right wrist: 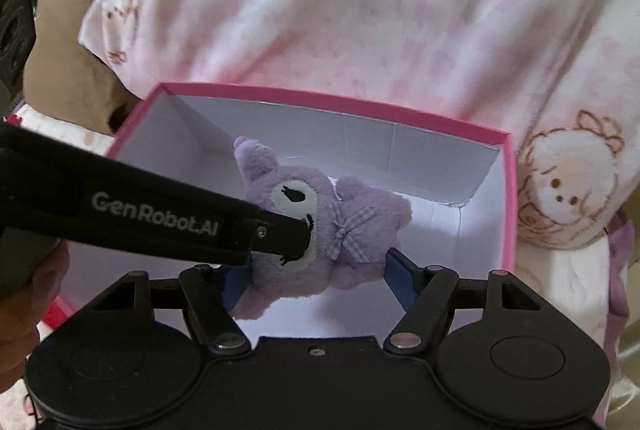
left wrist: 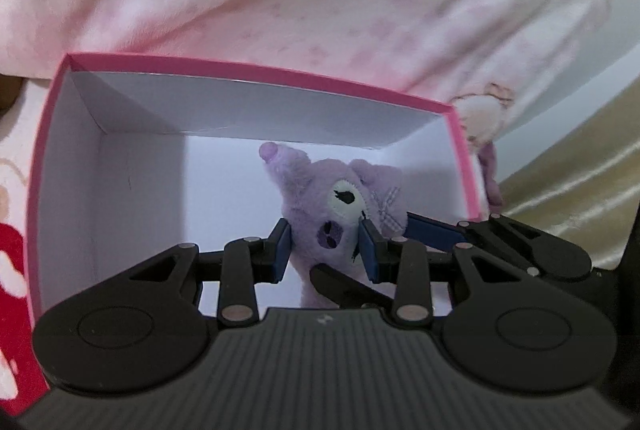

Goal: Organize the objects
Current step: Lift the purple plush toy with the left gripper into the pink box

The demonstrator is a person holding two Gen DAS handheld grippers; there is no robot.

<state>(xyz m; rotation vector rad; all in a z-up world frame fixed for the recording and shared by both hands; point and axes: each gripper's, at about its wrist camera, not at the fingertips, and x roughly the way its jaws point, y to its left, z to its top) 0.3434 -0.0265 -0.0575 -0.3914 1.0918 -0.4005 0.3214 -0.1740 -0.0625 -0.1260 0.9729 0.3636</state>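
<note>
A purple plush toy (left wrist: 344, 198) with white eye patches and a checked bow hangs over the open pink box (left wrist: 256, 70), whose inside is white and bare. My left gripper (left wrist: 325, 250) is shut on the toy's face, one blue pad on each side. In the right wrist view the plush toy (right wrist: 372, 206) lies between the blue pads of my right gripper (right wrist: 318, 278), which press on its body from both sides above the pink box (right wrist: 320, 100). The left gripper's black finger crosses in from the left and covers part of the toy's face.
A person in a pink-and-white patterned garment (right wrist: 360, 10) sits right behind the box. Golden satin cloth (left wrist: 580, 182) lies to the right. A brown object (right wrist: 68, 70) is at the far left, and red-and-white patterned fabric (left wrist: 12, 250) sits beside the box.
</note>
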